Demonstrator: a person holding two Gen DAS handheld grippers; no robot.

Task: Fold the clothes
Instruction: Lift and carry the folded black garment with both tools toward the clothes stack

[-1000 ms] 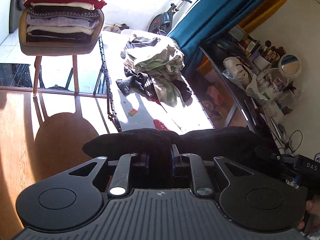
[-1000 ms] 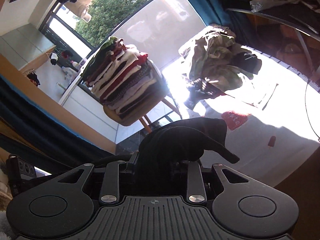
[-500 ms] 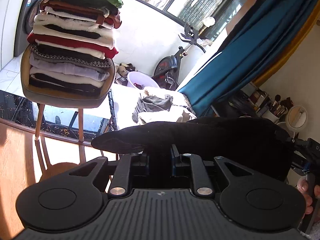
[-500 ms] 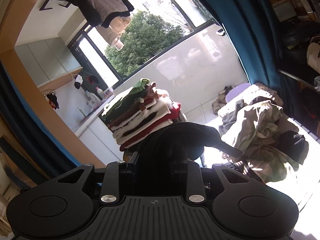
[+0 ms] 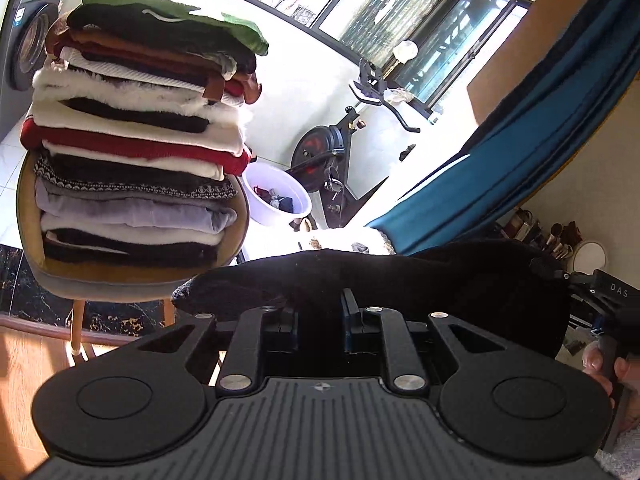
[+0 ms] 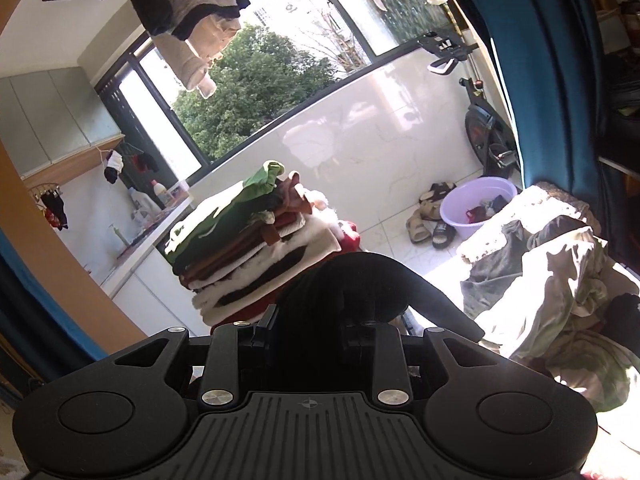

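Here, nearest to me, my left gripper (image 5: 318, 314) has its jaws pinched on a black garment (image 5: 400, 280). The cloth runs as a thick folded band straight across the front of the fingers, from a greyish tip ahead-left of the gripper to a heavier dark mass on its right. The fabric is matte and its texture is hard to read in shadow. At the far right of that band the nose of my right gripper (image 5: 600, 292) shows, with my right hand (image 5: 600, 364) on its handle.

My right gripper (image 6: 310, 320) is likewise clamped on the black garment (image 6: 344, 292). The cloth bunches in a rounded hump over the fingers, and a narrow flap trails off ahead-right. The garment is carried in the air between the two tools.

Just beyond the left gripper, ahead-left, stands a chair (image 5: 132, 276) bearing a tall stack of folded clothes (image 5: 136, 136): black and white layers low, lilac, patterned knit, red, fluffy white, brown, with a green piece on top. From the right gripper the same stack (image 6: 256, 248) sits directly ahead.

Ahead-right of the right gripper, a heap of unfolded clothes (image 6: 560, 280) lies in strong sun, pale olive and grey.

Farther out: a lilac basin (image 6: 478, 206) on the tiled floor, sandals (image 6: 430, 224) beside it, an exercise bike (image 5: 340, 140), a blue curtain (image 5: 520, 148).
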